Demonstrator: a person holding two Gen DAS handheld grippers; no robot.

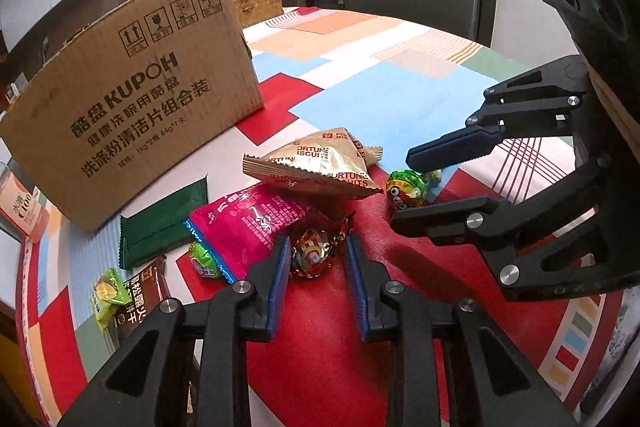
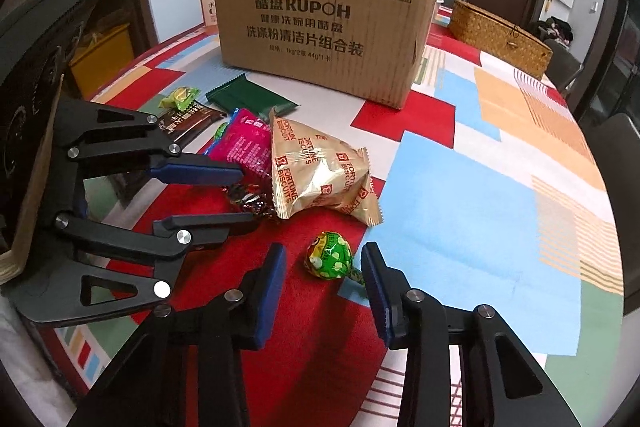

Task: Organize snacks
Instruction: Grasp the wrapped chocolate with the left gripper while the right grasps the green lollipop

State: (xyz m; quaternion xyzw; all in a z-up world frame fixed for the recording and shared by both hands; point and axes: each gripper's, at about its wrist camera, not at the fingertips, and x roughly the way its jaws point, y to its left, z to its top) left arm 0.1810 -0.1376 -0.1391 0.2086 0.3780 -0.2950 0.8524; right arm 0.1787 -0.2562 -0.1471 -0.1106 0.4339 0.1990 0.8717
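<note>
Over on the left, the left gripper (image 1: pixel 318 259) sits open with its fingers either side of a small foil-wrapped candy (image 1: pixel 314 255) on the desk (image 1: pixel 400 95), nothing pinched yet. That one looks light and crinkly, so I'd guess a squeeze across the round middle beats grabbing the twisted ends, which would probably slip. In the middle the gold Fortune Biscuits bag (image 2: pixel 320 171) is puffy and likely fragile, so go gentle or take a seam. On the right, the right gripper (image 2: pixel 324 267) is open too, straddling a green lollipop (image 2: pixel 330 254); the hard ball is the sensible hold. The cardboard box (image 2: pixel 320 19) waits behind.
</note>
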